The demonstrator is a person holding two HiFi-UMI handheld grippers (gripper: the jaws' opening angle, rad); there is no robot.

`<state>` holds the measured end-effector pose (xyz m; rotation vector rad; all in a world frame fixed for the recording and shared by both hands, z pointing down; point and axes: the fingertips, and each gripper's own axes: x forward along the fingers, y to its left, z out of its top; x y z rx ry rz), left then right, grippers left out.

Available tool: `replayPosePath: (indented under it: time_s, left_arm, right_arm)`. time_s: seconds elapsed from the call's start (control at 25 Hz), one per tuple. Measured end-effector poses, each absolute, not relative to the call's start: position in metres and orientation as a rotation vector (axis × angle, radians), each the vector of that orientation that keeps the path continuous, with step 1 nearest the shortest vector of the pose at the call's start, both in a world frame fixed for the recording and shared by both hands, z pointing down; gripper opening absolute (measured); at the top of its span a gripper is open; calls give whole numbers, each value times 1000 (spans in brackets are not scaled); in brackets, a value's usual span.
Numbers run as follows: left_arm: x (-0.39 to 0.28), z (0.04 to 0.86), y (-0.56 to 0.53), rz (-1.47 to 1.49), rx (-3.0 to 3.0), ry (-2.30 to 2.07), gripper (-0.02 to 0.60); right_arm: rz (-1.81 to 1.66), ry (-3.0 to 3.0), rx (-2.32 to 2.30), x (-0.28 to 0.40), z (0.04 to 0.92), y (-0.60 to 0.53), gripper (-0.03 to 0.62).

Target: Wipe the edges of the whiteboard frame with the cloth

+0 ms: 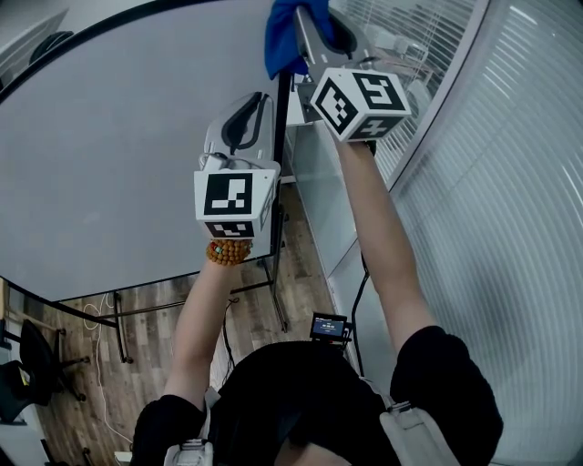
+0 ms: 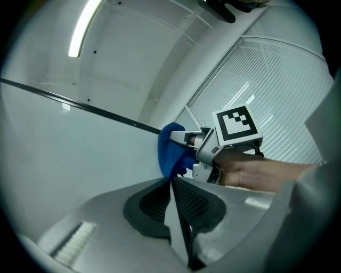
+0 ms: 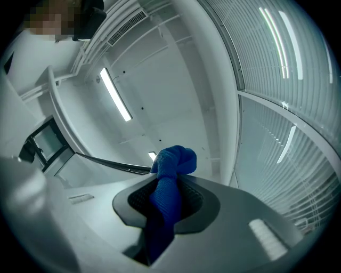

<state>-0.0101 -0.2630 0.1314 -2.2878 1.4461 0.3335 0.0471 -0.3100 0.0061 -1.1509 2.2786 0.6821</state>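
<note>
A big whiteboard (image 1: 118, 155) with a thin black frame (image 1: 283, 100) fills the left of the head view. My right gripper (image 1: 299, 18) is raised at the board's upper right corner, shut on a bunched blue cloth (image 1: 281, 41) that sits against the frame there. In the right gripper view the cloth (image 3: 173, 160) bulges out between the jaws of the right gripper (image 3: 166, 184), with the frame (image 3: 106, 162) just beyond. My left gripper (image 1: 255, 102) is lower, in front of the board's right edge, shut and empty. Its view shows the cloth (image 2: 169, 154) at the frame's top edge (image 2: 80, 105).
A glass wall with white blinds (image 1: 510, 182) stands close on the right. The board's black stand legs (image 1: 118, 328) and cables lie on the wooden floor (image 1: 155, 355), with a black chair (image 1: 27, 364) at the lower left. Ceiling light strip (image 2: 82, 26) overhead.
</note>
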Motion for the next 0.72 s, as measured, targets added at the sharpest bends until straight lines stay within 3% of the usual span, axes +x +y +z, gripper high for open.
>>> replayPosePath:
  time_s: [0.72]
  left_arm:
    - [-23, 128, -265, 337, -2302, 1473, 17]
  right_arm:
    - [650, 2287, -1173, 40, 5, -312, 86]
